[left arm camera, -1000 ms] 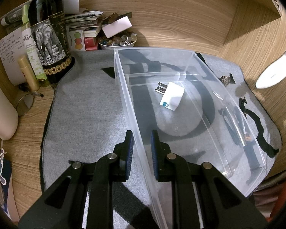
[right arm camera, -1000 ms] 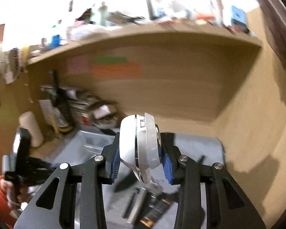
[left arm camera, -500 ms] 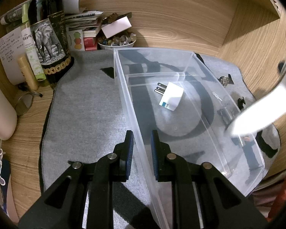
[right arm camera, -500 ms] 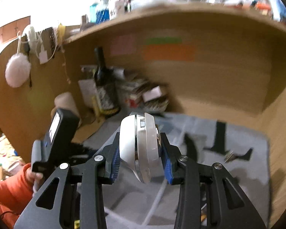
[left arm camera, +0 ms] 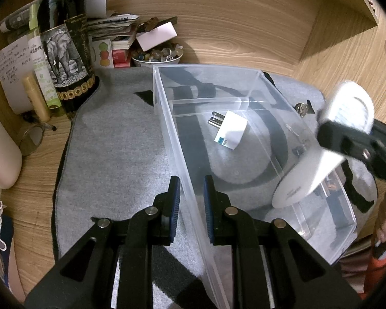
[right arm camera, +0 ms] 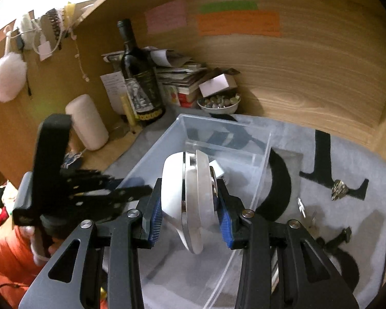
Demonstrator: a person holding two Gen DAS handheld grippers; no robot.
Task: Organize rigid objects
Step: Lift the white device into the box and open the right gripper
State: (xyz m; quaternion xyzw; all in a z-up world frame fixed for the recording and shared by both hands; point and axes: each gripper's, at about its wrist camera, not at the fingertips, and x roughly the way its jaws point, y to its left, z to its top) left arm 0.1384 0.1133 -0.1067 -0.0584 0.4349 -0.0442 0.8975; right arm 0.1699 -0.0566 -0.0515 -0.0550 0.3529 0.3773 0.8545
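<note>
A clear plastic bin lies on the grey mat; a white plug adapter rests inside it. My left gripper is shut on the bin's left wall, one finger on each side. My right gripper is shut on a white computer mouse, held on edge above the bin's near end. In the left wrist view the mouse hangs over the bin's right wall, held by the right gripper. The bin also shows in the right wrist view.
A dark wine bottle, papers and a bowl of small stones crowd the back left. A metal clip, keys and dark small items lie on the mat right of the bin. Wooden walls enclose the back and right.
My right gripper has carried the mouse from high at the right down and left over the bin. My left gripper and the bin have stayed still.
</note>
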